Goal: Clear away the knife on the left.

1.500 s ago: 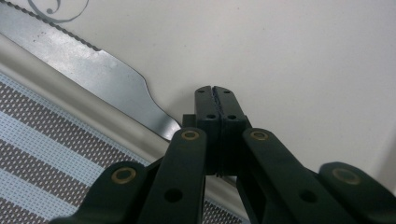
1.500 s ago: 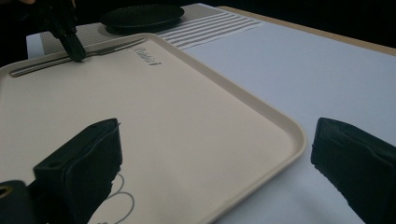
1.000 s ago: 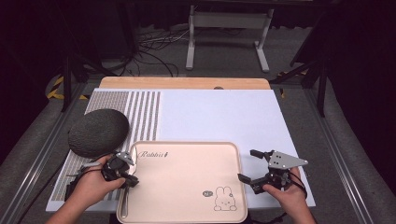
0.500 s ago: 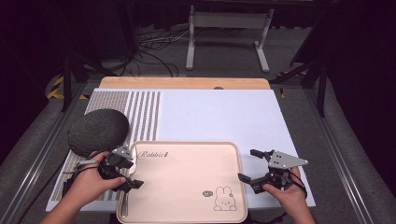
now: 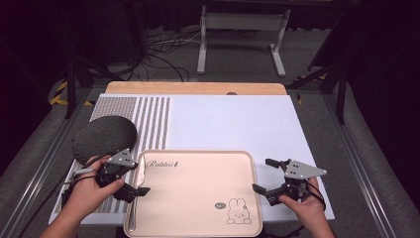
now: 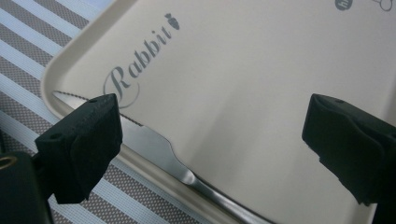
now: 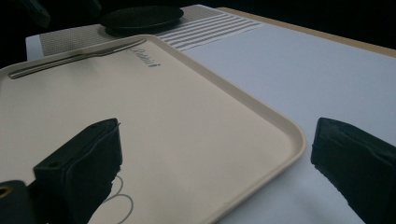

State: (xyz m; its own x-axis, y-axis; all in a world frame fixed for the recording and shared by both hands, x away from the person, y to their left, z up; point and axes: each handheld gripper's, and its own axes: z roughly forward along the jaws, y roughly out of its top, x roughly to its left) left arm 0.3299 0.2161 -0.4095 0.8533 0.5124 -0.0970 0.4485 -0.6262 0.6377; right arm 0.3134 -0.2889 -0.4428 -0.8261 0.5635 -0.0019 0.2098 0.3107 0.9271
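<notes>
L claw (image 5: pixel 132 177) is hovering over the tray's (image 5: pixel 198 163) left edge, jaws having just been spreading, now wide w/ nothing between them. The knife (image 6: pixel 154 144) is lying inside the tray along that left rim, prob. leaning on it; hard to tell. R claw (image 5: pixel 265 176) is resting spread at the tray's right edge, gripping nothing. A dark round mat (image 5: pixel 105 139) is sitting on the desk (image 5: pixel 237 119), upper left.
</notes>
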